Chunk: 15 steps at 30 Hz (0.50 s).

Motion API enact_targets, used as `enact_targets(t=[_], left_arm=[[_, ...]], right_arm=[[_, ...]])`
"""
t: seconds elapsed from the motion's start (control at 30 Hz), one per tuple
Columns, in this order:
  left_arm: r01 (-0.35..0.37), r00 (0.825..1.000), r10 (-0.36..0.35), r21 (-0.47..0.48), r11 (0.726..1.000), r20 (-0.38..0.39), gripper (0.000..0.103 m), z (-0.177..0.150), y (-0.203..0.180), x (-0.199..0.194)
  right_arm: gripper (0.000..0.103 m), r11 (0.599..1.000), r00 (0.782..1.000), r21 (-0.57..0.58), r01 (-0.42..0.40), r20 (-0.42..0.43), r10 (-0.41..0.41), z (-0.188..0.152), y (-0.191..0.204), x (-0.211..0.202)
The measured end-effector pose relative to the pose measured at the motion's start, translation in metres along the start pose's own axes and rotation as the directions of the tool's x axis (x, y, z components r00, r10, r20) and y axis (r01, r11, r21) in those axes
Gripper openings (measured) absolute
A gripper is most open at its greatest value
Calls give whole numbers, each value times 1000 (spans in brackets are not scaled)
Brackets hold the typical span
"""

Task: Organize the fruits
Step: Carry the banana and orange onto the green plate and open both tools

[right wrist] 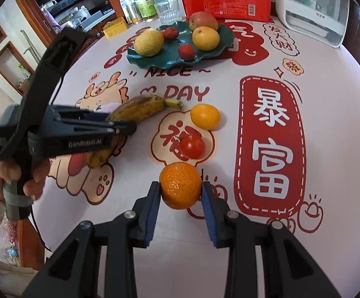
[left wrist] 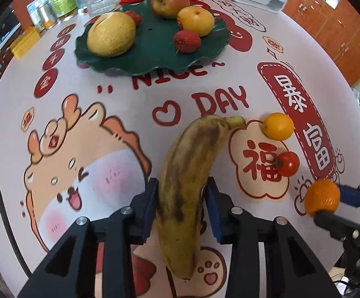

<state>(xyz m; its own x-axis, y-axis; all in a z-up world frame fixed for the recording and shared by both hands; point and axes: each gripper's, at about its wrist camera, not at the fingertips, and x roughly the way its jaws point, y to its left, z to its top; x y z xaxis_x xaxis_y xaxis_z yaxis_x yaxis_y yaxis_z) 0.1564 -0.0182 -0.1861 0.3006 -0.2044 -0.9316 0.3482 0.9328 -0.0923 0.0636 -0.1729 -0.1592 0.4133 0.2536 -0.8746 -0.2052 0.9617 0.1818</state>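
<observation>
Gripping the banana [left wrist: 187,186] on the desk [left wrist: 135,129] with the left tongs [left wrist: 182,196] and the orange [right wrist: 180,185] with the right tongs [right wrist: 180,196], we are risking that the soft banana is bruising or the round orange is slipping out before the green plate [left wrist: 152,57].

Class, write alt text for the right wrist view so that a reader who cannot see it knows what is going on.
The right claw is shut on a mandarin orange on a cartoon-printed tablecloth. Ahead lie a tomato and a yellow-orange fruit; at left, the left claw grips a spotted banana. A green plate holding fruit stands farther back.
</observation>
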Motion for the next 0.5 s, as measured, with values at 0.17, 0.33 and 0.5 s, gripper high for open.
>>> enact_targets(t=[0.17,0.33,0.5], left_arm=[[18,998,-15,-50,999,68,35,-2,12,-34],[-23,982,26,-20,1000,189,35,38,16,-88],[-114,953,106,9,993,285,36,88,37,-139]], right_arm=[[33,1000,999,-1,-22,45,22,17,1,-14],[33,999,995,-36,-34,97,37,55,9,-29],[33,996,981,-79,-50,184,64,111,21,-47]])
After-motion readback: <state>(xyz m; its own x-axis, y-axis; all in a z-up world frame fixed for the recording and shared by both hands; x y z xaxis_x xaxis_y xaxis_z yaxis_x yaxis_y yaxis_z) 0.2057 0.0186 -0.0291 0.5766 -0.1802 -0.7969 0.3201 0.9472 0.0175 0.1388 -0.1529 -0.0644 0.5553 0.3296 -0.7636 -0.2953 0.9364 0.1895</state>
